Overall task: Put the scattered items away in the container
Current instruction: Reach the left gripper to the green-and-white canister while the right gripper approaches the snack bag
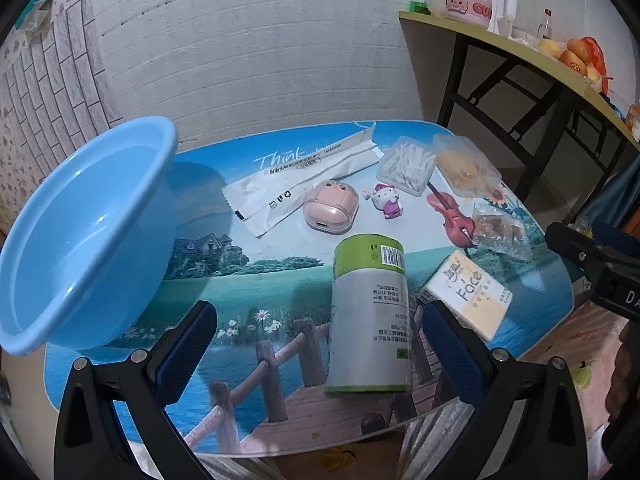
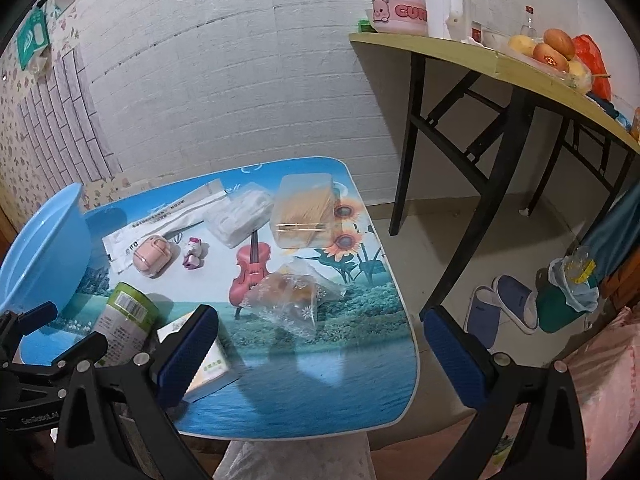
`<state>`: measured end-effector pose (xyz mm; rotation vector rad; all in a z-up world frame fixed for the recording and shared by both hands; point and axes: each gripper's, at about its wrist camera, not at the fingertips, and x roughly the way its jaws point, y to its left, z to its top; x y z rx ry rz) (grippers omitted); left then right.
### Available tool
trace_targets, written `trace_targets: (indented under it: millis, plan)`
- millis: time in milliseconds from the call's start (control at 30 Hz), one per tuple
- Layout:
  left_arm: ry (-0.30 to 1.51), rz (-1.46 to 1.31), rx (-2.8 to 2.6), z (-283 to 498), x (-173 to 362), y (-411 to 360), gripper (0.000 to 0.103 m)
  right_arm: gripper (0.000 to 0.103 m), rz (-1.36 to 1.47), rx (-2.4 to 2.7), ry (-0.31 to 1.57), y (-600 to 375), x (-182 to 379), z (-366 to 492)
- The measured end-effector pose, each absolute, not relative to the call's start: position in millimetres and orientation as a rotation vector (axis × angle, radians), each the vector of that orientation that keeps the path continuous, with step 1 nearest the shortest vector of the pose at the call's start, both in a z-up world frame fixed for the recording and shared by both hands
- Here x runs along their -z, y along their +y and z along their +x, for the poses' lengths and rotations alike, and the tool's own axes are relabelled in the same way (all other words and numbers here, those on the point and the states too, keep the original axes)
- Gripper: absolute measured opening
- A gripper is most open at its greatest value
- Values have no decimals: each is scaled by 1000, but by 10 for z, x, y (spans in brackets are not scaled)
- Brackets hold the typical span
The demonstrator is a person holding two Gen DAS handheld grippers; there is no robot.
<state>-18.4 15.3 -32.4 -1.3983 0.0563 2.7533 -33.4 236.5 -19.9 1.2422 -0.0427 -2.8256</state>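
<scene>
Small table (image 1: 280, 288) printed with a lake scene, set against a white brick wall (image 1: 248, 60). Blue basin (image 1: 80, 232) at its left edge, tilted, nothing visible inside. Green-and-white canister (image 1: 370, 312) lying on its side near the front edge, just ahead of the left gripper (image 1: 320, 356). Left gripper (image 2: 44, 344) spread wide, nothing between the pads, hovering above the table front. Right gripper (image 2: 320, 356) likewise spread wide and empty, over the table's front right corner. Long white sachet (image 1: 304, 184) lying diagonally behind the canister, beside the basin. Tissue pack (image 1: 468, 292) right of the canister, just beside it. Clear box of cotton swabs (image 1: 408, 164) and clear box of toothpicks (image 1: 464, 164) side by side at the far right edge. Clear snack bag (image 2: 292, 292) near the right edge, touching the toy violin (image 2: 250, 272). Pink earbud case (image 1: 330, 208) at mid-table, small cat figurine (image 1: 386, 200) just right of it. All items on the tabletop, outside the basin.
</scene>
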Motion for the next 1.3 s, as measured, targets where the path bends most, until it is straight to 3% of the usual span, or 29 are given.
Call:
trace_targets:
  millis: [267, 600, 1233, 1300]
  plan:
    - [9, -1399, -2723, -264, 473, 194, 100, 103, 1279, 2782, -23, 2350, 333, -493]
    - [105, -1377, -2721, -396, 641, 253, 89, 103, 1309, 2778, -57, 2341, 454, -647]
    - [76, -1222, -2785, -325, 782, 232, 86, 103, 1330, 2771, -29, 2215, 583, -796]
    - [78, -1224, -2776, -341, 781, 230, 82, 103, 1330, 2784, -20, 2197, 608, -814]
